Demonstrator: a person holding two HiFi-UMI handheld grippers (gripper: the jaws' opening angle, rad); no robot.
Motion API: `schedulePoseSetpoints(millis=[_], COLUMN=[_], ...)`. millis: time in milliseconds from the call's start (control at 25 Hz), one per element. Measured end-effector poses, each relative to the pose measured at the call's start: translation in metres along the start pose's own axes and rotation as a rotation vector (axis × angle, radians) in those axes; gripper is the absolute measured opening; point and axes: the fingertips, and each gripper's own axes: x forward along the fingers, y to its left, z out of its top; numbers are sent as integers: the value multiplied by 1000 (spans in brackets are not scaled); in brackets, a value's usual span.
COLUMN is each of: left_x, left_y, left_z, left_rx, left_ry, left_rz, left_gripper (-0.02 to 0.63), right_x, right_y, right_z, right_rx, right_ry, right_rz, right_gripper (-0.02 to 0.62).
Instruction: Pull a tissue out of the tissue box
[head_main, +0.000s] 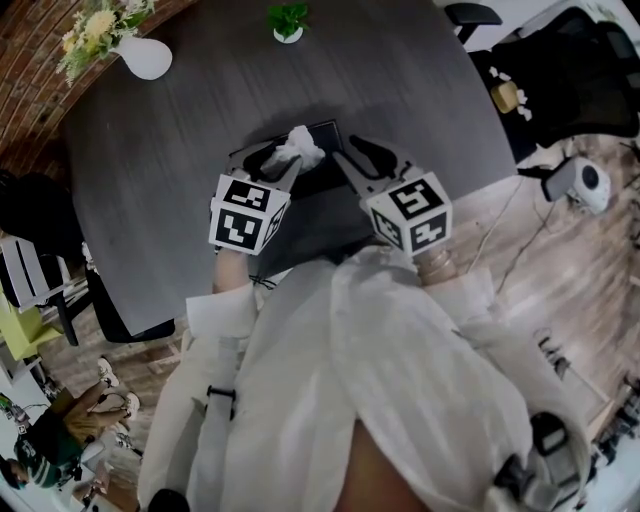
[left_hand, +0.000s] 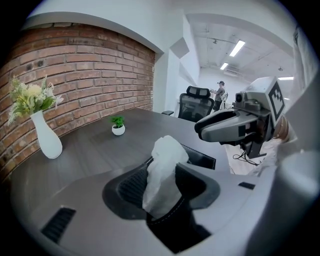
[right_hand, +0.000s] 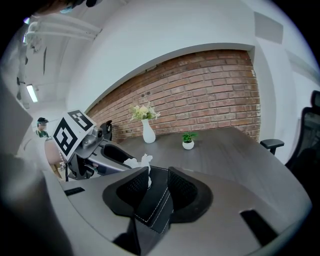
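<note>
Left tongs (left_hand: 163, 182) clenched on the tissue (left_hand: 164, 165), which stands partly out of the tissue box (left_hand: 201, 158) on the bench (left_hand: 90, 145); right tongs (right_hand: 157, 186) seem clamped on the box's edge. Pulling it free remains

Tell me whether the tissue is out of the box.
Partly out: the tissue stands pinched in the left gripper, its lower end in the tissue box.

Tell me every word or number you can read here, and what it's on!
No words or numbers can be read anywhere.
The cube on the left claw: only black-and-white square patterns, not letters.
The cube on the right claw: the same.
The tissue box: no print shows.
</note>
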Motion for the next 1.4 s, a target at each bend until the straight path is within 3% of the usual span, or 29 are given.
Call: schedulePoseSetpoints(millis=[160,480,1400], left_x=[2,-1,-29], left_y=[0,-7,1], left_z=[0,-3,10], left_rx=[-1,1,-57], left_ry=[4,-1,-107], left_rz=[3,-18,67], left_gripper=[109,30,15], right_x=[2,0,-10], right_y=[0,6,10], right_z=[0,-3,-4], right_rx=[0,9,-2], right_ry=[5,10,10], right_rz=[-4,13,41], right_gripper=[103,103,101])
